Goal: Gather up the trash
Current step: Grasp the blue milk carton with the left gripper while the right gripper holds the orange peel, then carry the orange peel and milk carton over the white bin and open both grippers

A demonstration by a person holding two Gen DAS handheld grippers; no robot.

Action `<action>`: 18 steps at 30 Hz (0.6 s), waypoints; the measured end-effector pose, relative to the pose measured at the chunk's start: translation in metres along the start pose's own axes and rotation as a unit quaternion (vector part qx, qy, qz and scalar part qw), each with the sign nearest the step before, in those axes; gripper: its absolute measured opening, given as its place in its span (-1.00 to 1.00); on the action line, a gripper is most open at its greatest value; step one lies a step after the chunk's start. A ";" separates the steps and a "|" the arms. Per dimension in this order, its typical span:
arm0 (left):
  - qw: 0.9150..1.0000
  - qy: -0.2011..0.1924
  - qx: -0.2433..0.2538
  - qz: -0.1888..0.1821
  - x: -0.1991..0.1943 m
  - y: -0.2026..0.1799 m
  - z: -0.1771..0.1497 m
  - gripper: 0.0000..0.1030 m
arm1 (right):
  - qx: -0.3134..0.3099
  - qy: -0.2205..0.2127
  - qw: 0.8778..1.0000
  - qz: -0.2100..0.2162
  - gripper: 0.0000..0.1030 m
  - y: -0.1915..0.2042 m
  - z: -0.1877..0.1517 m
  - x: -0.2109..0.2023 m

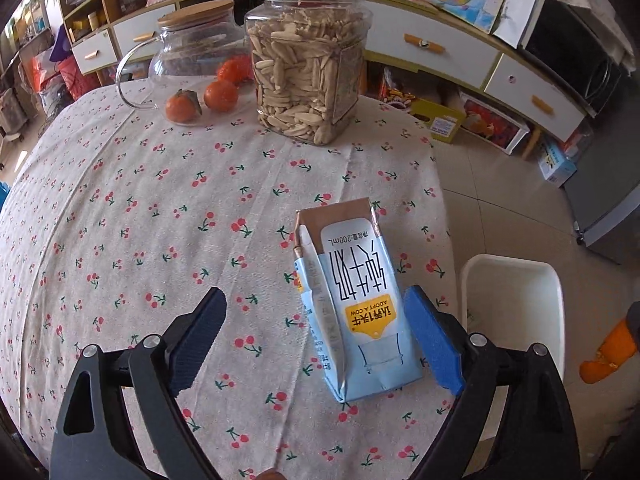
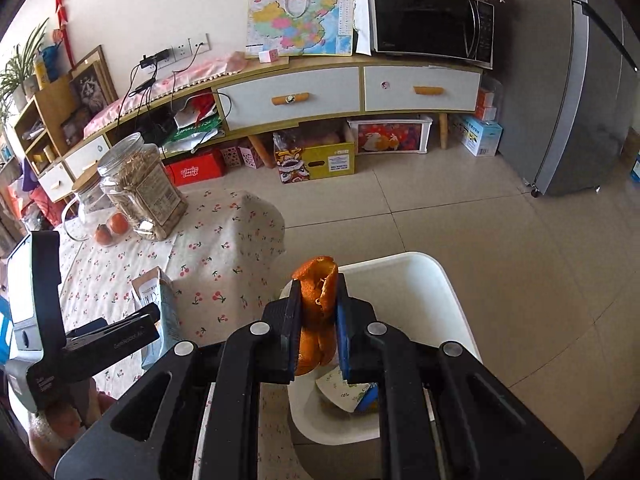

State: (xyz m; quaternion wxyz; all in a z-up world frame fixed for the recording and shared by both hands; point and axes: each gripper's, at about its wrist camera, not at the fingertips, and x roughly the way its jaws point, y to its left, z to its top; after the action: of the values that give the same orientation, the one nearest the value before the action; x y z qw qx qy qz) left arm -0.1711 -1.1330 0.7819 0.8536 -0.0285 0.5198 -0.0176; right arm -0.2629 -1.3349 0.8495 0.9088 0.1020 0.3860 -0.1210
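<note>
A light blue milk carton [image 1: 354, 304] lies on the cherry-print tablecloth [image 1: 140, 220] between my left gripper's [image 1: 316, 308] open fingers, close to the right pad [image 1: 430, 336]. The carton also shows in the right wrist view [image 2: 158, 300]. My right gripper [image 2: 318, 300] is shut on an orange peel [image 2: 316, 304] and holds it over the white trash bin [image 2: 416, 280] beside the table. The bin [image 1: 516, 292] has wrappers [image 2: 348, 396] inside it. The peel shows at the right edge of the left wrist view [image 1: 612, 348].
A jar of seeds [image 1: 308, 68], a glass teapot [image 1: 188, 52] and oranges [image 1: 200, 100] stand at the table's far side. A sideboard with drawers [image 2: 320, 96], boxes [image 2: 316, 160] under it and a fridge [image 2: 580, 80] stand across the tiled floor.
</note>
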 end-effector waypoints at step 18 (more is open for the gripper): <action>0.999 0.032 -0.006 0.007 0.025 -0.018 -0.004 0.12 | 0.039 0.007 0.999 0.006 -0.72 -0.042 0.002 0.004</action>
State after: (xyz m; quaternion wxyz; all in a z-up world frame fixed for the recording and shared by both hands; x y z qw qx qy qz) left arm -0.1630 -1.1528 0.7589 0.8364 -0.0297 0.5472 -0.0091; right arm -0.2709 -1.3758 0.8440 0.9022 0.1406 0.3863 -0.1304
